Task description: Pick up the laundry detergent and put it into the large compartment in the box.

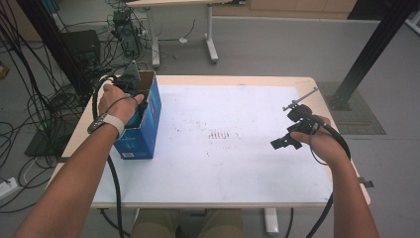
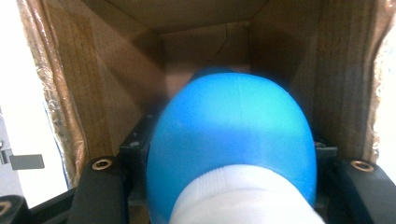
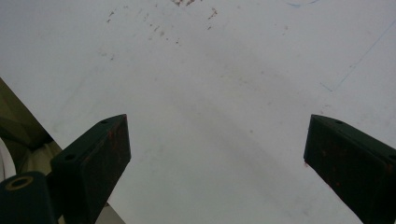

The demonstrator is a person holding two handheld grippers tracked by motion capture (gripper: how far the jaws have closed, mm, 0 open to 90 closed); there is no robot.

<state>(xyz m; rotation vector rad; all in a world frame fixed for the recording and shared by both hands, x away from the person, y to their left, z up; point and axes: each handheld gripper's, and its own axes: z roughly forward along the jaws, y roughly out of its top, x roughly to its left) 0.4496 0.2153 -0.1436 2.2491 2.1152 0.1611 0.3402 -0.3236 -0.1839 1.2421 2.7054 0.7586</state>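
Left gripper [image 1: 132, 94] sits inside the open blue cardboard box [image 1: 148, 119] at the table's left edge, jaws clamped on a smooth blue plastic bottle with white ribbed cap [image 2: 233, 140]. Likely light, rigid, slippery; best held near the cap. Right gripper [image 3: 217, 154] hovers over the white table [image 3: 210, 70], jaws apart, holding nothing.

Left gripper [image 1: 130, 101] clamped; right gripper [image 3: 217, 154] fingers apart
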